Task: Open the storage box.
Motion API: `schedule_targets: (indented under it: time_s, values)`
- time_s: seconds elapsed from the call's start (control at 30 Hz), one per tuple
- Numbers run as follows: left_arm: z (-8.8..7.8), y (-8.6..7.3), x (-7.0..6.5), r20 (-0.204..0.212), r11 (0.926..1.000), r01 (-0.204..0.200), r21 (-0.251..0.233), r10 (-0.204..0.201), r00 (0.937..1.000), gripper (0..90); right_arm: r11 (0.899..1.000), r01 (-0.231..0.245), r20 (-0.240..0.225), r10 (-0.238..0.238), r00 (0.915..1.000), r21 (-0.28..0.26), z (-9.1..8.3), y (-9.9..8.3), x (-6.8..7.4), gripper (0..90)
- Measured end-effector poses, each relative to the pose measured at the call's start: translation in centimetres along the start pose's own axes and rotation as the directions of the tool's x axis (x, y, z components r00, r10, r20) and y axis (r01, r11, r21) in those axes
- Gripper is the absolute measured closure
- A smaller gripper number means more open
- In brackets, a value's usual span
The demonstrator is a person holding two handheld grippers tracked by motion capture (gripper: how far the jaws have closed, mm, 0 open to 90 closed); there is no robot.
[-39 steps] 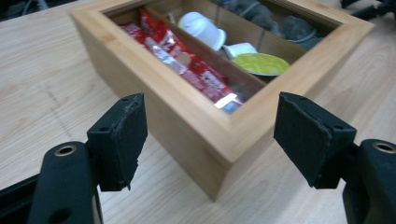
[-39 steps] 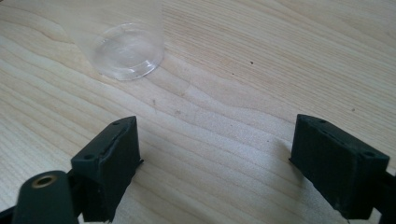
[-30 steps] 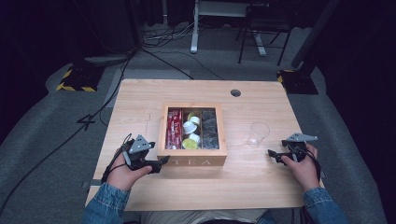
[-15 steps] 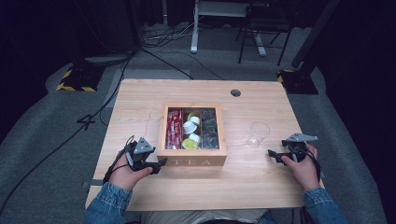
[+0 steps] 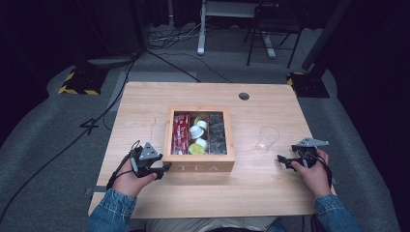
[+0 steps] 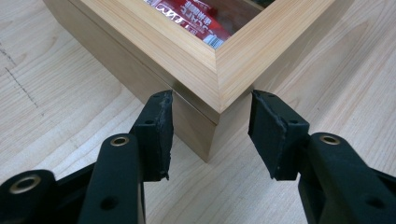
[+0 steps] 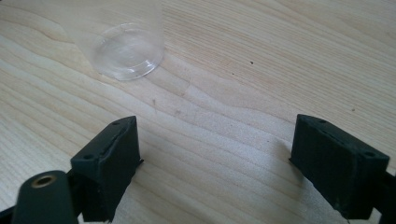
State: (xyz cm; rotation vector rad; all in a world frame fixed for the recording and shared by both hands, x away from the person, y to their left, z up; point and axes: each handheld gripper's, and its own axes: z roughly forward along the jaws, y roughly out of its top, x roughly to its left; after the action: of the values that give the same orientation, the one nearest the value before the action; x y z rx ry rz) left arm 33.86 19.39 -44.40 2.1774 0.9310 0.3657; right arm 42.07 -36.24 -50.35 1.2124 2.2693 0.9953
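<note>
At the table's [image 5: 145, 203] near left, the left gripper [image 5: 163, 169] has just been closing, its jaws narrowed around one corner of the single wooden tea box [image 5: 203, 167], pads apparently not yet pressing. One clear cup [image 5: 267, 139] stands beyond the right gripper [image 5: 283, 161], whose jaws gape wide, empty.

Wooden table [image 5: 145, 104], tea box [image 5: 199, 167], plastic cup [image 5: 267, 138]
</note>
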Motion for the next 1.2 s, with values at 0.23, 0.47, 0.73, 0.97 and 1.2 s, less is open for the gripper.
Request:
schedule_targets:
  time_s: [0.23,0.47,0.73,0.97,1.2]
  values:
    - [-0.3,0.3,0.0,0.001,0.9998,-0.015,0.009,0.015,0.9999,57.3,1.0,0.0,0.0,0.0,1.0,0.0,0.0,0.0,0.0,15.5]
    - [-0.5,0.6,0.1,0.0,0.9992,-0.03,0.026,0.03,0.9996,58.7,1.0,-0.002,-0.017,0.002,0.9998,0.016,-0.7,0.4,0.3,33.9]
    - [-1.4,1.2,0.4,0.01,0.9995,-0.018,-0.026,0.018,0.9998,63.5,0.998,0.028,-0.028,-0.03,0.9992,-0.061,-2.7,2.2,1.7,31.6]
    - [-1.8,1.7,0.7,0.004,0.9968,-0.015,-0.079,0.015,0.9999,66.6,0.992,0.032,-0.072,-0.041,0.9966,-0.118,-4.3,3.9,3.0,34.4]
    - [-2.7,2.5,0.9,0.0,0.9889,0.02,-0.148,-0.02,0.9998,69.6,0.985,0.078,-0.123,-0.098,0.9875,-0.152,-5.7,6.3,4.9,34.3]
